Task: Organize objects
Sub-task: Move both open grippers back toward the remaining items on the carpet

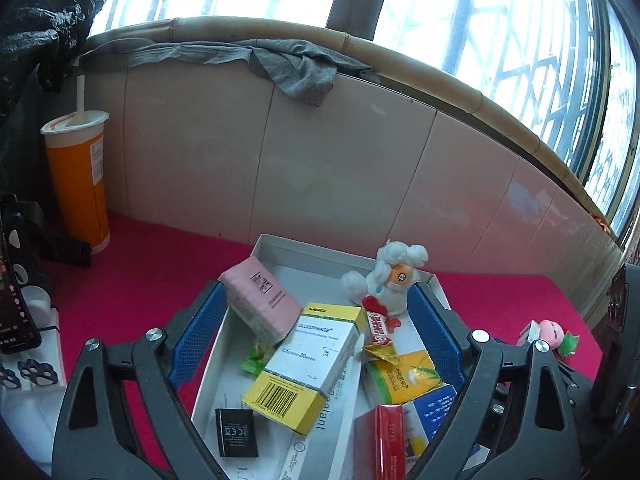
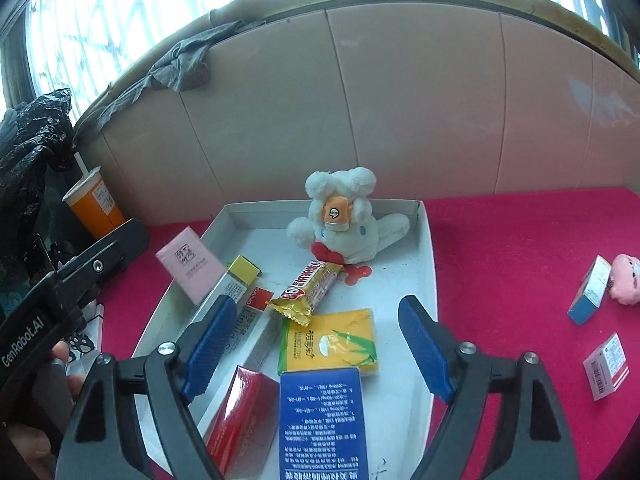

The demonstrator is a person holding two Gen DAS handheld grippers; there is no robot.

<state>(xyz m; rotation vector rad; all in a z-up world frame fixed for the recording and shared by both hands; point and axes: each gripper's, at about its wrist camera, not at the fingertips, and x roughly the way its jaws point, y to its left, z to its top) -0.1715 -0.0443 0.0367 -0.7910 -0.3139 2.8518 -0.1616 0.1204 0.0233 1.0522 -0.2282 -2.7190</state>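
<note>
Right wrist view looks down into the white tray [image 2: 425, 240], the collecting place for this tidy-up, and it is already crowded: a white plush toy [image 2: 340, 220] sits propped against the far wall, a gold-wrapped candy bar [image 2: 308, 288] lies slantwise in front of it, then a yellow tissue pack [image 2: 330, 342], and nearest the camera a blue box [image 2: 322, 424] leaning beside a red box [image 2: 244, 428]. The right gripper [image 2: 316, 344] hangs over that near end with its blue pads spread wide and pressing on nothing; the blue box lies between and below them, untouched, which I judge to be a piece just set down there. On the left a pink box [image 2: 190, 270] tilts over the tray's rim, half in, with a yellow and white medicine box [image 1: 308, 360] stacked across other items, so things have been dropped in rather than lined up. The left gripper [image 1: 316, 332] also stands open above the tray, nothing clamped between its fingers. Outside the tray, on the red cloth [image 2: 500, 280] to the right, a pink plush [image 2: 626, 280], a blue and white box [image 2: 592, 296] and a small white box [image 2: 606, 366] lie well apart from it, likely the pieces left to gather. An orange cup [image 2: 94, 204] with a straw stands by the wall, off to the side.
</note>
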